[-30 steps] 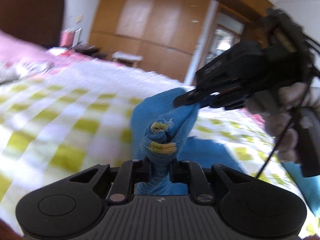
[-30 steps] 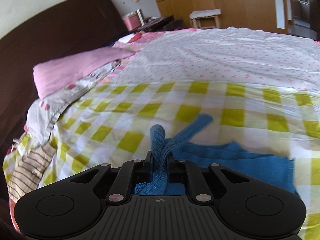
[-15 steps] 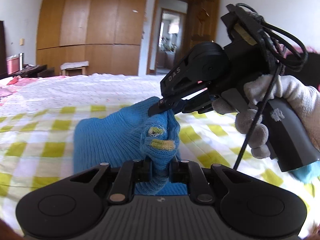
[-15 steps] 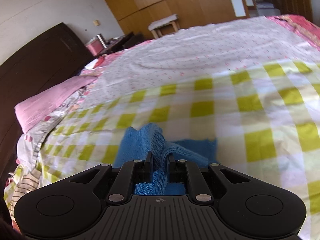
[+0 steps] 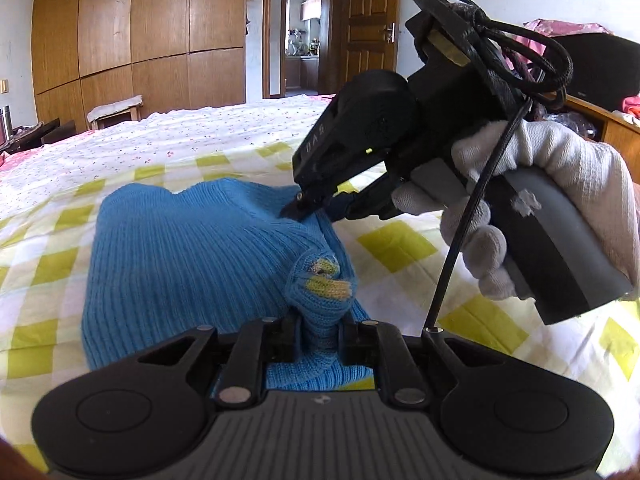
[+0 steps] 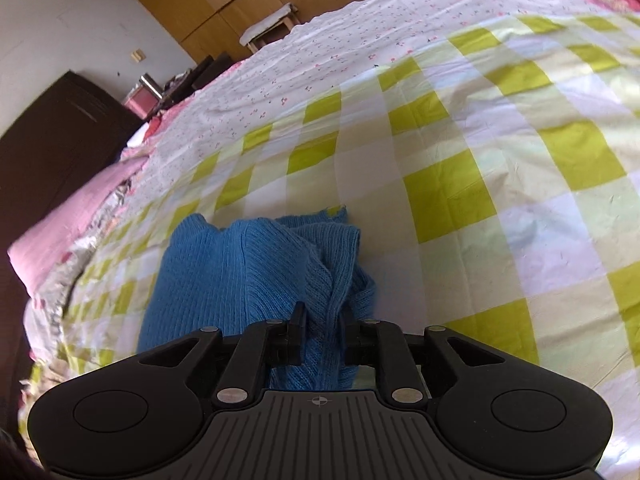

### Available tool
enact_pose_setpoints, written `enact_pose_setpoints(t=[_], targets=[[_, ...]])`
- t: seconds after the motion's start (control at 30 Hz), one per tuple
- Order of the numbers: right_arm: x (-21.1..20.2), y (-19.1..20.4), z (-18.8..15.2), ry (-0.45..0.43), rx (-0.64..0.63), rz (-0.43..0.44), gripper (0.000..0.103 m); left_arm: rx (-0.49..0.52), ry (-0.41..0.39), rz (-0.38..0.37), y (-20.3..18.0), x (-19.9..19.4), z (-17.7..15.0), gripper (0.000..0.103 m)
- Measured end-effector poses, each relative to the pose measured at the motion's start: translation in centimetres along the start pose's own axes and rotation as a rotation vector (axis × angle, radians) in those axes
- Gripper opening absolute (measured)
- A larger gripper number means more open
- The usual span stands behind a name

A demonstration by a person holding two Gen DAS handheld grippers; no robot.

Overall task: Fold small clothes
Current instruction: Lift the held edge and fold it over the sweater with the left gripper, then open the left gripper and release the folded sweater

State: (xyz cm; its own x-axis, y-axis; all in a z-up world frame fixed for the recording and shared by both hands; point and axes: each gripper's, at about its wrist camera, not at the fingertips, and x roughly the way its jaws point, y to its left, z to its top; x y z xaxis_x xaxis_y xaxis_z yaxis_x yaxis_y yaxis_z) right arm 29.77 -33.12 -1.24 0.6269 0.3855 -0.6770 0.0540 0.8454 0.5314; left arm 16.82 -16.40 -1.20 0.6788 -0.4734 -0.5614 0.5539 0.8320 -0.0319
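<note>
A small blue knit garment (image 5: 192, 256) with a yellow-striped edge lies folded on the yellow-checked bedspread (image 5: 400, 240). My left gripper (image 5: 320, 332) is shut on its bunched near edge. My right gripper (image 5: 304, 210), held in a white-gloved hand, is shut on the garment's far right edge. In the right wrist view the right gripper (image 6: 322, 332) pinches a fold of the blue garment (image 6: 240, 276), which lies on the bedspread (image 6: 460, 184).
The bed's floral sheet (image 5: 192, 136) stretches behind. A pink pillow (image 6: 60, 228) and a dark headboard (image 6: 48, 140) are at the left. Wooden wardrobes (image 5: 140, 32), a stool (image 5: 114, 106) and an open doorway (image 5: 304, 60) stand beyond the bed.
Both grippers have carried the held edge of the blue garment over and down, so it now lies lower and flatter on the bedspread. Both stay shut on it.
</note>
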Motion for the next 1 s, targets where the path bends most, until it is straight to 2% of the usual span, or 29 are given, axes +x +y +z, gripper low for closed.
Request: enact_pose_setpoints(t=[0.13,0.27,0.4,0.57,0.63,0.67,0.83,1.0], targets=[[0.1,0.5,0.5,-0.015,-0.006,0.010,0.023,0.006,-0.011,0.005,-0.5,-0.4,0.3,0.021],[0.9,0.9,1.1,-0.033,-0.027,-0.035,0.024,0.029,-0.013,-0.003,-1.0,-0.8,0.0,0.023],[1.4,-0.2,0.8,-0.043,-0.009,-0.071,0.015,0.040,-0.003,-0.017,-1.3,-1.0,-0.4,0.024],[0.8,-0.9,0.4,-0.068,0.002,-0.081,0.016,0.054,0.005,-0.050,-1.3,-1.3,0.1,0.026],[0.3,-0.6,0.3,-0.067,-0.026,-0.093,0.023,0.072,0.013,-0.066,-1.2,-1.6,0.2,0.028],[0.0,-0.5,0.2,-0.070,-0.043,-0.095,0.023,0.081,0.014,-0.070,-1.2,-1.8,0.1,0.029],[-3.1,0.7,-0.8,-0.123,-0.103,-0.084,0.024,0.088,0.022,-0.088,-0.7,-3.4,-0.2,0.031],[-5.7,2.9,-3.1,-0.112,-0.166,0.007,0.024,0.075,0.025,-0.082,0.2,-6.0,-0.7,0.032]])
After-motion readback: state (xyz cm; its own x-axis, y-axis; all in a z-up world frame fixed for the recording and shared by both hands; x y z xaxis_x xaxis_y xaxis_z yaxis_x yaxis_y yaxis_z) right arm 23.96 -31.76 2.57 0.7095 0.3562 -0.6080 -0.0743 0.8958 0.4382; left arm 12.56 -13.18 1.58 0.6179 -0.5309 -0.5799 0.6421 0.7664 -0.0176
